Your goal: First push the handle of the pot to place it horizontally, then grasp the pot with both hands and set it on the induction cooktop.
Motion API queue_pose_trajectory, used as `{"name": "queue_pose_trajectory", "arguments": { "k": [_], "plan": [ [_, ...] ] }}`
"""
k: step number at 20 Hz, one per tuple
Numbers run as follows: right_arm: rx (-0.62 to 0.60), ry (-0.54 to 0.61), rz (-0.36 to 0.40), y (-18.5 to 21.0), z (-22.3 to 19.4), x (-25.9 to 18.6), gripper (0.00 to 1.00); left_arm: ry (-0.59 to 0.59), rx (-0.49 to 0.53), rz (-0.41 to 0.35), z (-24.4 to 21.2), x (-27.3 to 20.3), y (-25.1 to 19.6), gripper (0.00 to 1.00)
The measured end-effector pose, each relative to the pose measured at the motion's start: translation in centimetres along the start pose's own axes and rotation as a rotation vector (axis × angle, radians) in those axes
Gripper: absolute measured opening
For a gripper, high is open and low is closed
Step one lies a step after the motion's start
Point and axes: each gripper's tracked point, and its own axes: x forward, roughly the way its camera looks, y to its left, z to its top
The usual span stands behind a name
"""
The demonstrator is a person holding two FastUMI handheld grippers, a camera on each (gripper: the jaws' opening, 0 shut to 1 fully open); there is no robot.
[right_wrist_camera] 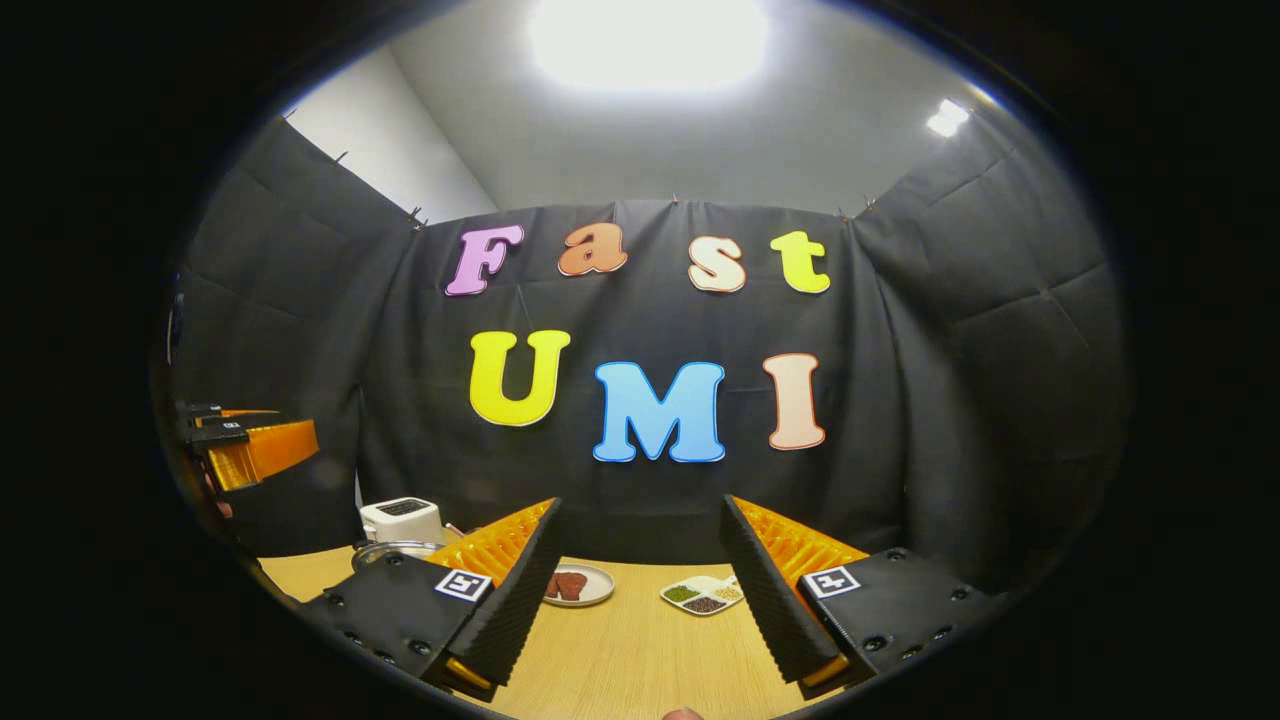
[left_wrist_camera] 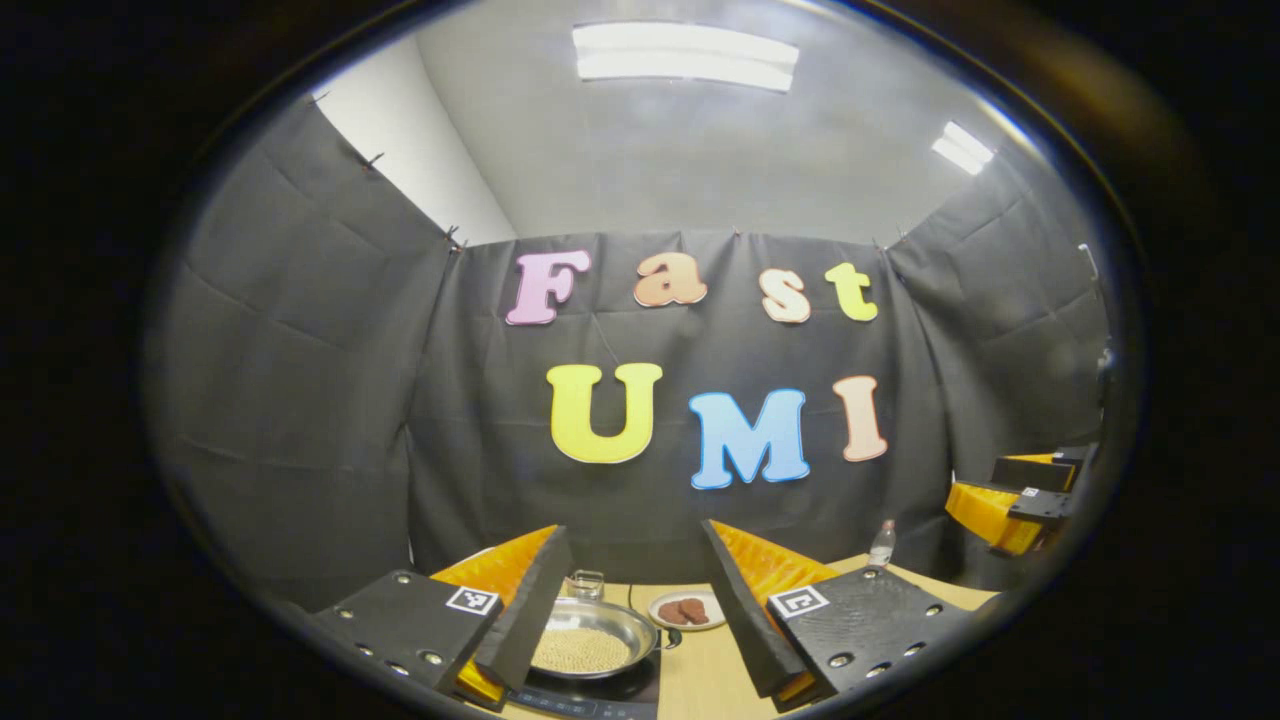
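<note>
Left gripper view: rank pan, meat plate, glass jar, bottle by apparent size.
1. pan, clearly largest.
2. meat plate.
3-4. bottle and glass jar: both small and look alike; unranked. All sit at differing distances, so true sizes are unsure.

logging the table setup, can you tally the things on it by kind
pot: 1, pot with pale grains inside
cooktop: 1, cooktop
dishes of food: 2, small plate, divided dish
drink containers: 2, glass, bottle
white appliance: 1, white appliance
total: 7
</note>
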Motion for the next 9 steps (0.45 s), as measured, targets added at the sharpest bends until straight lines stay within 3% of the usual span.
{"name": "queue_pose_trajectory", "arguments": {
  "k": [1, 7, 9],
  "plan": [
    [0.0, -0.004, -0.001, 0.05, 0.13, -0.05, 0.97, -0.002, -0.002, 0.001, -0.07, -0.02, 0.14, 0.82],
    [-0.006, -0.003, -0.004, 0.3, 0.37, -0.41, 0.97, -0.01, -0.01, 0.0, 0.13, -0.35, 0.77, 0.79],
    [-0.006, -0.011, -0.004, 0.36, 0.83, -0.64, 0.92, -0.009, -0.01, 0.001, 0.11, -0.52, 0.82, 0.79]
  ]
}}
